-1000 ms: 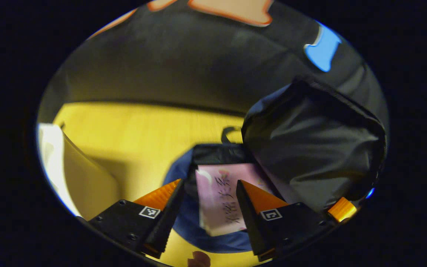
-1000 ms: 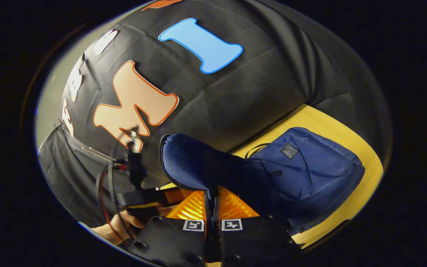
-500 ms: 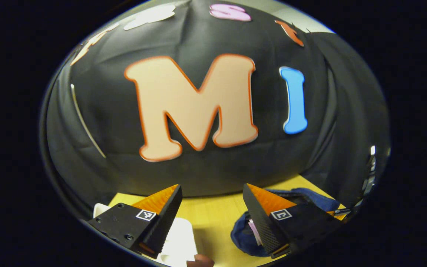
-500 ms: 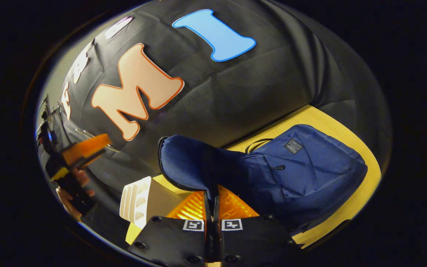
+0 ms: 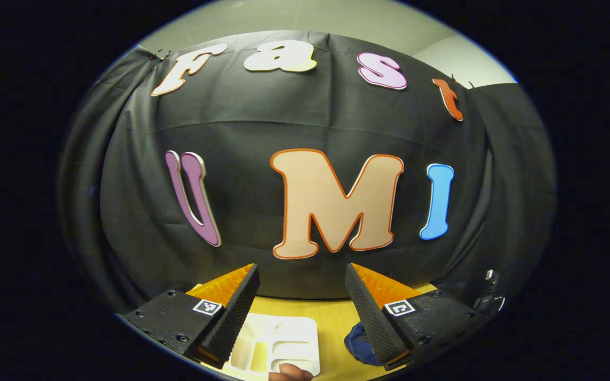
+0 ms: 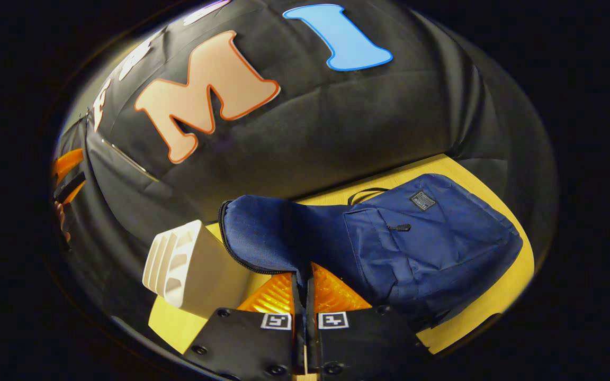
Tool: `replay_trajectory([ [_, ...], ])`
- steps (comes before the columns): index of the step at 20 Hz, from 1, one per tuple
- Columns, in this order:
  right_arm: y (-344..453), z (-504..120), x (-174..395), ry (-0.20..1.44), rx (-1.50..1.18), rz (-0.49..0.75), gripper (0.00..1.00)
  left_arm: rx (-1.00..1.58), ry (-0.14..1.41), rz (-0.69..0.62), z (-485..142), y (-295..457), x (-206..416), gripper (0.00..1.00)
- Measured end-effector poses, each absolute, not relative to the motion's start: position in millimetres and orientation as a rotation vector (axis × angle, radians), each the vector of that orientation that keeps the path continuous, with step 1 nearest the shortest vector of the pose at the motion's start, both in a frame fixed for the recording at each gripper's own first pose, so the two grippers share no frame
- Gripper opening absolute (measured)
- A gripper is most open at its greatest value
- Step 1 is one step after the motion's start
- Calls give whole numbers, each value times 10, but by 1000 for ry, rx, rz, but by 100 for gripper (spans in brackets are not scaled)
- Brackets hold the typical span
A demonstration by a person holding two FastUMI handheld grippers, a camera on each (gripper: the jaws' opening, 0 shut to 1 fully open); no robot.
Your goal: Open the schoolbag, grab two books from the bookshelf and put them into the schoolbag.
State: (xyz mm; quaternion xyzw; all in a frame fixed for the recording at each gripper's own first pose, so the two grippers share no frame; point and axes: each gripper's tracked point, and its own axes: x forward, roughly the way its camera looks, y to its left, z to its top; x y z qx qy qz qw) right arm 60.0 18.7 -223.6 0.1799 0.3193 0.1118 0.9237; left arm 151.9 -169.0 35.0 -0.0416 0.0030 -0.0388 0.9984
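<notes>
- The right hand-held gripper [image 6: 305, 288] is clamped together on the edge of the open flap [image 6: 268, 235] of the blue schoolbag [image 6: 432, 238], both fingers pressed on the fabric. I judge this grip is there to keep the mouth of the bag lifted and open so a book can go in without a fight.
- The schoolbag lies on its side on the yellow counter [image 6: 501, 304], its body to the right and its carry loop toward the far wall; the raised flap stands to the left, zip edge showing.
- The white bookshelf [image 6: 188, 270], a slotted holder, stands just left of the flap on the same counter. Whether any books sit in its slots cannot be told from here.
- The left hand-held gripper [image 5: 301, 304] has its fingers well apart with nothing between them, held above the counter and facing the far wall. Below it sit the bookshelf [image 5: 278, 344] and, to the right, a corner of the schoolbag [image 5: 358, 344].
- My reading: the empty left hand-held gripper is placed to go down to the bookshelf for a book while the right one holds the bag open.
</notes>
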Motion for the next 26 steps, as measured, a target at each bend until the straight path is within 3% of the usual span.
replay_trajectory([
  [3,282,-2388,452,713,305,221,9,-105,1,-58,346,-1625,1484,93],
  [4,315,-2473,441,730,285,210,14,-112,3,-57,333,-1601,1449,93],
  [12,432,-2304,35,672,158,177,100,-174,139,-99,-237,-1414,1253,96],
  [18,603,-1463,-84,489,114,158,100,-110,167,-119,-505,-1291,1252,96],
  [26,900,16,-56,186,61,191,100,-86,121,-150,-370,-1226,1124,95],
])
